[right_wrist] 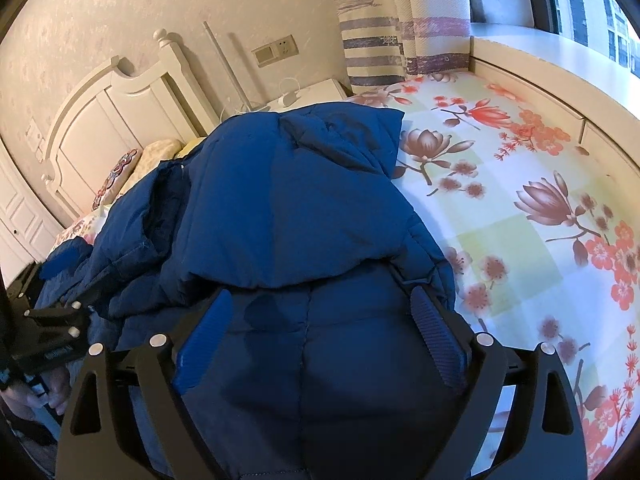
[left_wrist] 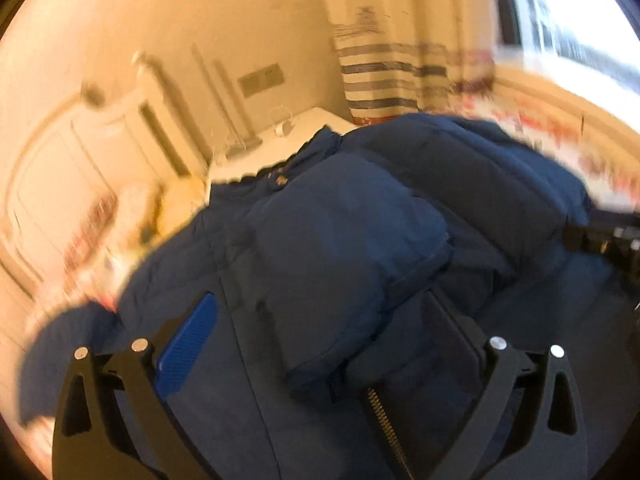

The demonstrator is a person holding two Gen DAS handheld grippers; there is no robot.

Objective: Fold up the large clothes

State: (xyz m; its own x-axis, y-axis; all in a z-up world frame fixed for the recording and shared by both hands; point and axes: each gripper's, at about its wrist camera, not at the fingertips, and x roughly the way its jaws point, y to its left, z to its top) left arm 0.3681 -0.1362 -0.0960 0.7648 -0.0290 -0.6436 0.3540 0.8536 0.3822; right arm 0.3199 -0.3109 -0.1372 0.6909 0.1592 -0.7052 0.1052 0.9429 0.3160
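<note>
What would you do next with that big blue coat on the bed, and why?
Probably close the right gripper on the jacket fabric bulging between its open fingers. The puffy jacket lies bunched on the floral bedsheet, with a sleeve folded across it, and the left gripper also hangs open above it, gripping nothing.

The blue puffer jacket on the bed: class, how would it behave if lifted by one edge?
The blue puffer jacket would probably sag and unfold, since it already lies in soft, slumped folds. Its puffy quilting suggests it is light for its bulk. Its smooth shell may slip on the floral sheet.
</note>
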